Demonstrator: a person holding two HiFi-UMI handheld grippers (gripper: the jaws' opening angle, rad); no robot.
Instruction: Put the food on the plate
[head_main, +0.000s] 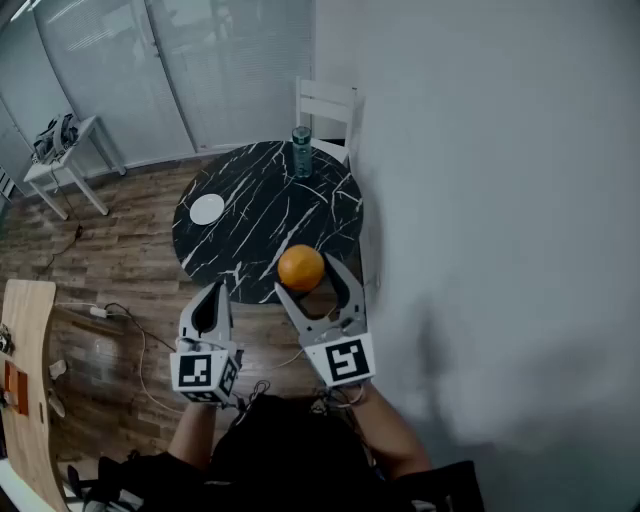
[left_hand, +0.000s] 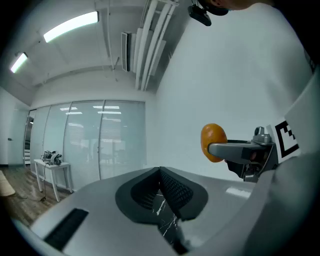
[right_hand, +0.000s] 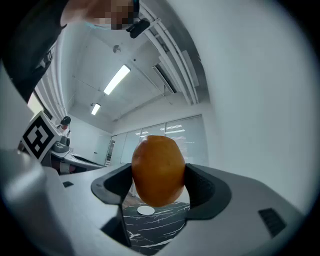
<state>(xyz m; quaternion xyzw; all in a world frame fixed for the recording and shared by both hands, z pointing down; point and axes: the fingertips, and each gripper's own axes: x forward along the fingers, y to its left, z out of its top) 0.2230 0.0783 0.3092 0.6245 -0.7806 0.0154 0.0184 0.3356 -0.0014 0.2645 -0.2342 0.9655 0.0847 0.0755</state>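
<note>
An orange (head_main: 301, 267) hangs in the air over the near edge of the black marble table (head_main: 250, 190), with my right gripper (head_main: 304, 274) shut on it, jaws spread wide around it. The right gripper view shows the orange (right_hand: 158, 170) filling the gap between the pads, and the small white plate (right_hand: 145, 210) lies on the table beyond. In the head view the plate (head_main: 207, 209) sits at the table's left side, empty. My left gripper (head_main: 213, 291) is shut and holds nothing, just left of the right one. The orange (left_hand: 212, 142) also shows in the left gripper view.
A green bottle (head_main: 302, 151) stands at the table's far edge, in front of a white chair (head_main: 327, 105). A grey wall runs along the right. A small white side table (head_main: 62, 160) and a wooden desk (head_main: 25, 370) stand on the wooden floor at the left, with cables nearby.
</note>
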